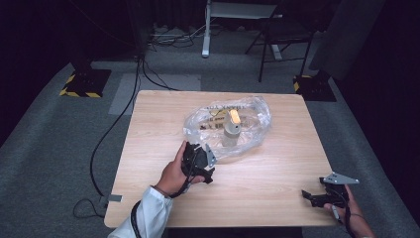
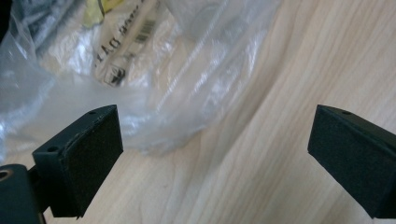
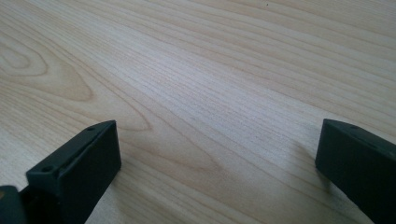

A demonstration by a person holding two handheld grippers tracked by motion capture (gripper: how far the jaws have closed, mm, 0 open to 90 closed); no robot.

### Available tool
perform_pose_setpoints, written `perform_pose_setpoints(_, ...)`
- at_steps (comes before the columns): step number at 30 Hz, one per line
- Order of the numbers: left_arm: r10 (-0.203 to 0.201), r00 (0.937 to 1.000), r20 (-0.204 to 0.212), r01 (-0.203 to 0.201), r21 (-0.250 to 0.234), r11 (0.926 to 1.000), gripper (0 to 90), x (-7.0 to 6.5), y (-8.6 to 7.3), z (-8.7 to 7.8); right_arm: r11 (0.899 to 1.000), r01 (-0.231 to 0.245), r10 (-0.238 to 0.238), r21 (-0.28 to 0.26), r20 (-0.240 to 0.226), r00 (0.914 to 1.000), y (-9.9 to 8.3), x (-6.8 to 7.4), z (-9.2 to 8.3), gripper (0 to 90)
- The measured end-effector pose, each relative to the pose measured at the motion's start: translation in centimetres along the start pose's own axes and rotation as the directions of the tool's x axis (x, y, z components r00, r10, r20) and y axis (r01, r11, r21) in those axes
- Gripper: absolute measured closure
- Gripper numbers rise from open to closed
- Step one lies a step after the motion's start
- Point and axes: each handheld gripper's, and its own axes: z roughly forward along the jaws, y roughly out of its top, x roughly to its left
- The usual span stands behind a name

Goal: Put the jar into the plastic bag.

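Resting near the middle of the wooden table [image 1: 148,144], a crumpled clear plastic bag [image 1: 250,131] holds a grey bottle with a yellow cap [image 1: 232,126] standing upright inside it, with some printed packaging beside the bottle; the left gripper [image 1: 207,173] sits just at the bag's near edge, held in the person's left hand [image 1: 173,176], a white sleeve [image 1: 146,215] showing at the wrist; in the left gripper view its black jaws stand wide apart, nothing between them, and the bag's [image 2: 154,88] wrinkled film lies just ahead of the left-hand pad, barcode print showing through it; the right gripper [image 1: 309,196] rests low at the table's near right corner, well apart from the bag, its grey three-cornered plate on top; in the right gripper view its jaws are likewise spread wide over bare wood grain [image 3: 210,93].
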Motion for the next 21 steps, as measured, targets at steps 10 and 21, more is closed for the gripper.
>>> perform_pose_setpoints(10, 0.021, 0.9998, -0.007, -0.021, 0.026, 0.9994, 3.0, -0.6, -2.2, -0.7, 1.0, 0.0, 0.0, 0.0, 0.0, 1.0, 0.0, 0.0, 0.0, 0.1)
perform_pose_setpoints(21, -0.011, 0.9999, 0.0, 0.011, 0.043, 0.999, 3.1, -0.9, -5.1, -2.0, 1.0, 0.0, 0.0, 0.0, 0.0, 1.0, 0.0, 0.0, 0.0, 0.1)
